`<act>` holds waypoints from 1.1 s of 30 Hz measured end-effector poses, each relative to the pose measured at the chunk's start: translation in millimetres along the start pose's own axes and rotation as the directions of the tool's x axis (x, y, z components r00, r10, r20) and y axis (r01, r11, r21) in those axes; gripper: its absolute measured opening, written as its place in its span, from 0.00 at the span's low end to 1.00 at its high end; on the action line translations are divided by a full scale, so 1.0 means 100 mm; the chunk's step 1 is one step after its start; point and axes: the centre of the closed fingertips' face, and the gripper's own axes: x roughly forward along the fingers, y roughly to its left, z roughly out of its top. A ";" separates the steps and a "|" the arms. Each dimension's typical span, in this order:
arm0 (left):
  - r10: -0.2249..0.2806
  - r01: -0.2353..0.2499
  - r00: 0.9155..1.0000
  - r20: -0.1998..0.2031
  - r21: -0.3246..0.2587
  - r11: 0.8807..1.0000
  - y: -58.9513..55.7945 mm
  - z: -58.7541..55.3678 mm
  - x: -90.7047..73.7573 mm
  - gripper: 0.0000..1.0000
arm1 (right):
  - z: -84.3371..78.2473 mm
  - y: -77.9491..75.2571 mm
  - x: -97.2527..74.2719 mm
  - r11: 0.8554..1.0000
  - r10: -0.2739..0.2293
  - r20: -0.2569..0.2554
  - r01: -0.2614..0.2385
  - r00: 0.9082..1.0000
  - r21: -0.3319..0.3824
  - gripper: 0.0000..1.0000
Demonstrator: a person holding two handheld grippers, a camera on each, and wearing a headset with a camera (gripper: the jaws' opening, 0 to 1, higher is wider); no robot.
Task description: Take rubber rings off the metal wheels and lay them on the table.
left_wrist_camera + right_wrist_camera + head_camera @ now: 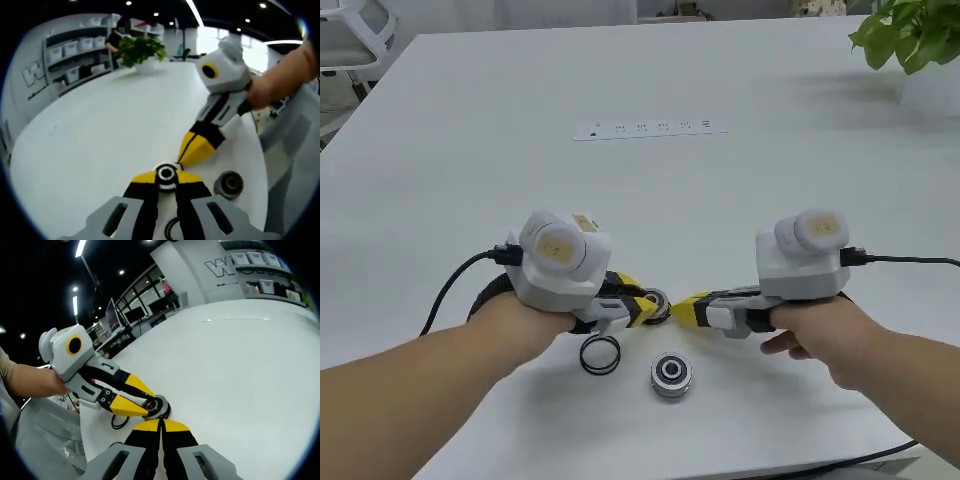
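Note:
My left gripper is shut on a small metal wheel that has a dark rubber rim, and holds it just above the white table. My right gripper faces it with jaws shut, tips touching the wheel's edge. I cannot tell whether they pinch the rubber. A loose black rubber ring lies flat on the table below the left gripper. A second wheel sits to its right.
A socket strip is set into the table's middle. A potted plant stands at the far right corner and a chair at the far left. Cables trail from both grippers. The table's near edge is close behind the wheels.

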 end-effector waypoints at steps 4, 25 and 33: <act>0.006 -0.006 1.000 -0.002 0.000 1.000 -0.02 0.00 0.00 0.12 | 0.07 -0.03 -0.01 0.996 -0.002 0.050 -0.003 0.999 0.089 0.00; 0.023 -0.023 1.000 -0.004 -0.005 1.000 -0.01 0.01 0.01 0.12 | 0.15 0.11 0.03 0.997 0.035 0.073 -0.039 0.997 0.062 0.00; 0.017 -0.017 1.000 -0.003 -0.003 1.000 -0.02 0.01 0.01 0.12 | 0.15 0.12 0.02 0.997 0.046 0.073 -0.050 0.996 0.054 0.00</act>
